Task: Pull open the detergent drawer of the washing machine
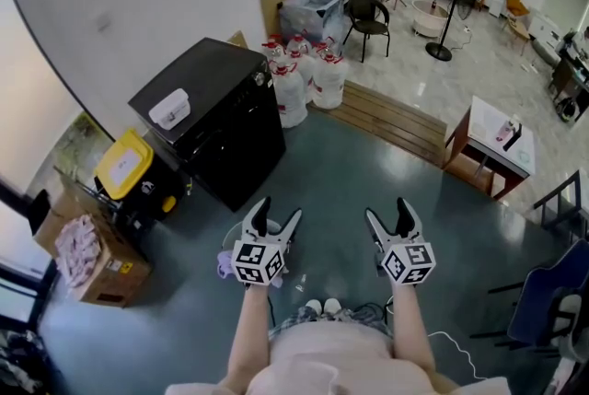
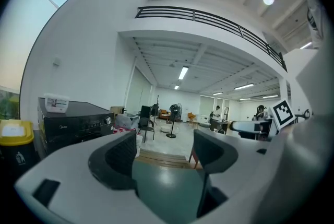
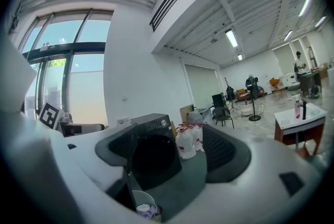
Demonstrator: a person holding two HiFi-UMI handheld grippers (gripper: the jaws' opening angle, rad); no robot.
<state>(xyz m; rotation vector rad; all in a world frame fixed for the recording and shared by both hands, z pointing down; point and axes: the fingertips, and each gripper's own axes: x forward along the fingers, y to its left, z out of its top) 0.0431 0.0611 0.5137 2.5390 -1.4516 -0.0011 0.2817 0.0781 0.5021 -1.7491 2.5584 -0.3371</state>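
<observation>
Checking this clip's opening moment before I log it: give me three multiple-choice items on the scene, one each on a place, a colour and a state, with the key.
1. Where is the black washing machine in the head view?
A. ahead and to the left of both grippers
B. to the right of both grippers
C. between the grippers

2. What colour is the lid of the bin beside it?
A. red
B. yellow
C. white

3. How do the jaws of the left gripper and the right gripper stand?
A. shut on the drawer
B. shut, empty
C. apart, empty

Key: 1 A, the machine stands up and left of both grippers. 2 B, the lid is bright yellow. 3 C, each gripper view shows spread jaws with nothing held between them.
</observation>
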